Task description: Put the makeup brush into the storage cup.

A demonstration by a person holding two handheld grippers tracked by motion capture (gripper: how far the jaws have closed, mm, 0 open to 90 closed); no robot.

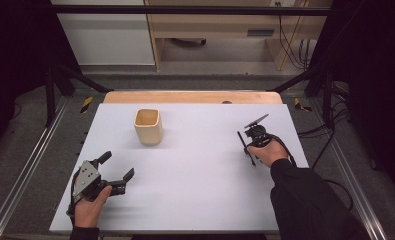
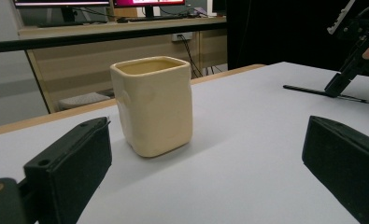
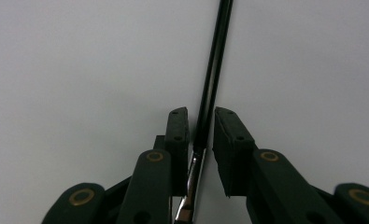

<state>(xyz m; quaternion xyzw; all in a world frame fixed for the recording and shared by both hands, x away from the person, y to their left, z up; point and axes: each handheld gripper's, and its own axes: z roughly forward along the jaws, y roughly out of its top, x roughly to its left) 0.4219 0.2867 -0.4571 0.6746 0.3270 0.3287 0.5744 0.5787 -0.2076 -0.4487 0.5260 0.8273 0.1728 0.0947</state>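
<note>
Overview of the pen pick-up. The white table (image 1: pixel 195 200) carries a cream square-sided cup (image 1: pixel 148 126), upright near the far-left middle, and a thin black pen (image 1: pixel 246 148) lying flat well to the cup's right. The left gripper (image 1: pixel 118 172) rests near the front-left edge with its jaws spread wide and nothing between them; it looks toward the cup from a little way off. The right gripper (image 3: pixel 201 135) points down at the table with the pen running between its jaws, which stand nearly together with a sliver of gap on at least one side (whether the pads already press the barrel cannot be told). To do this step well, the judgement is: finish the squeeze with the barrel centred on both pads, keep the wrist steady so the round barrel does not roll aside, and lift only once the pen is pinched squarely.
</note>
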